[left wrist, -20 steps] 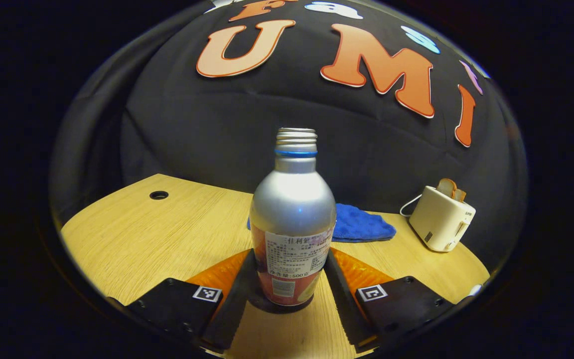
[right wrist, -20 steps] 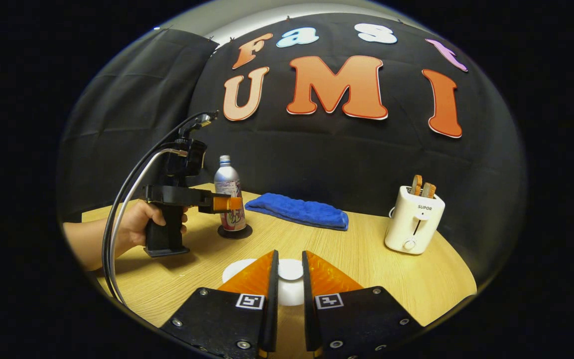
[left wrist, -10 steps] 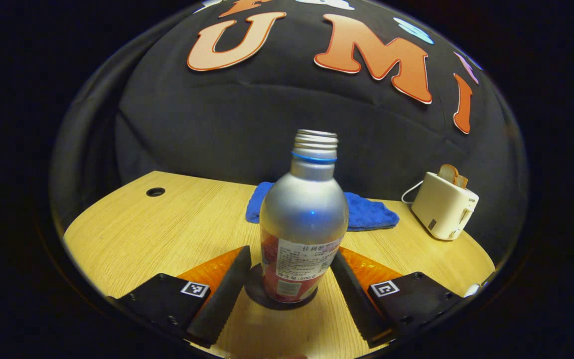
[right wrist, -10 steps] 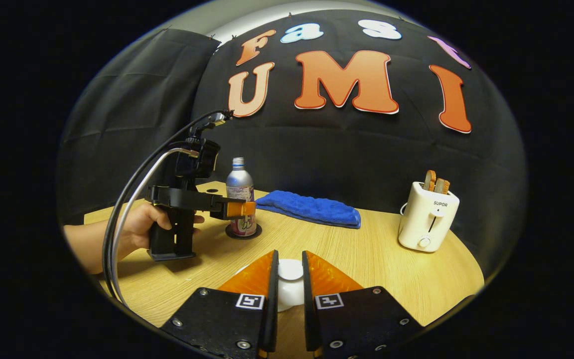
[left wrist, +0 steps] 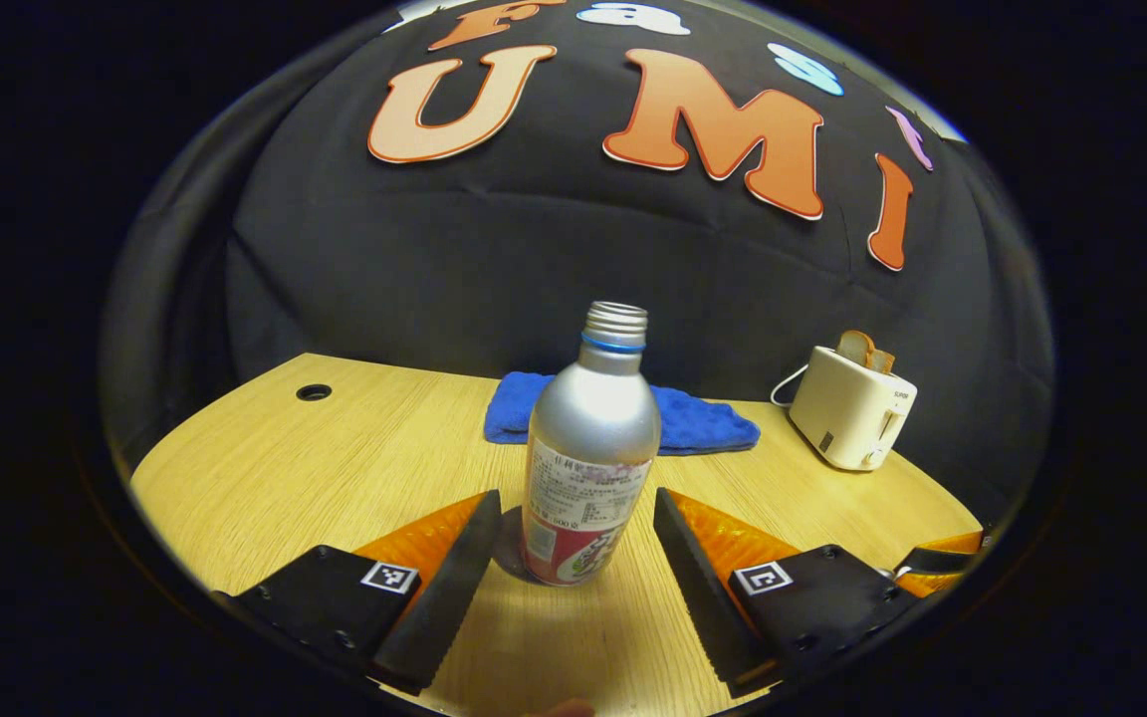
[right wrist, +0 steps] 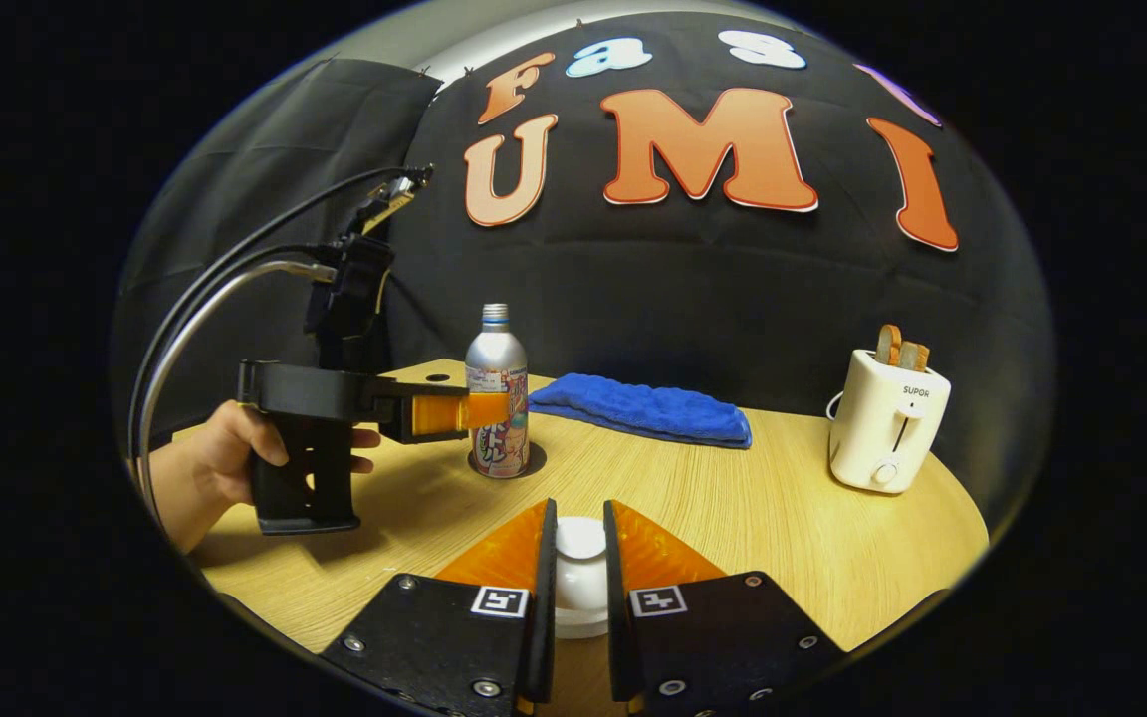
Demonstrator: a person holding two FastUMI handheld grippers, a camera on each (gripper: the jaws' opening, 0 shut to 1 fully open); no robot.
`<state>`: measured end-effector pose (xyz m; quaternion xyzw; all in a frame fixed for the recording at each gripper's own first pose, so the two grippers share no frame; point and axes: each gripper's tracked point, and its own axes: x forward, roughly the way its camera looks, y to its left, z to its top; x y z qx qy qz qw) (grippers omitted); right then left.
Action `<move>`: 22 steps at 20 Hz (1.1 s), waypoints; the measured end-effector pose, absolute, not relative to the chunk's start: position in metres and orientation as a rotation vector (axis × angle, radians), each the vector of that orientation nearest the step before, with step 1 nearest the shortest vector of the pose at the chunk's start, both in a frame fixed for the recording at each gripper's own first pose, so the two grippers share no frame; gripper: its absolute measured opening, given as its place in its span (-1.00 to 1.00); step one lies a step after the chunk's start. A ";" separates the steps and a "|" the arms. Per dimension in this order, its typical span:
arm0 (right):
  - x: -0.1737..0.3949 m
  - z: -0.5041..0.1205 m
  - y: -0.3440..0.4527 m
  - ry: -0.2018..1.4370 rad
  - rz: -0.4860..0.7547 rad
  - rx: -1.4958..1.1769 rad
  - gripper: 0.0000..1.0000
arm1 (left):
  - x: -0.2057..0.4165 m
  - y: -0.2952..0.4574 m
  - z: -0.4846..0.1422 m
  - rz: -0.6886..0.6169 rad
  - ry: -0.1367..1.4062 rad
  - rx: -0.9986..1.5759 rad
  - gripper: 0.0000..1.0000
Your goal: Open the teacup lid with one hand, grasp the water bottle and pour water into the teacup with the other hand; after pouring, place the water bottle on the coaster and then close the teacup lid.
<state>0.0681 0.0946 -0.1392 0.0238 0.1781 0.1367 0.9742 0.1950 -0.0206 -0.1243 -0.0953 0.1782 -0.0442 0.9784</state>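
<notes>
One water bottle (left wrist: 590,448), uncapped, upright on one dark coaster (right wrist: 532,464) on the table (left wrist: 364,448). Your left gripper (left wrist: 573,518) is spread wide either side of it, fingers clear of it. Your right gripper (right wrist: 579,558) is narrow, pinching the one white teacup lid (right wrist: 580,540) by its knob; the cup below is hidden by the fingers. One blue cloth (right wrist: 641,408), one toaster (right wrist: 887,430) holding two slices. The coaster is mostly hidden behind the bottle.
</notes>
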 end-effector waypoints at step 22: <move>0.063 -0.083 0.073 0.186 0.156 0.078 0.35 | 0.106 -0.007 -0.001 -0.028 0.007 -0.116 0.98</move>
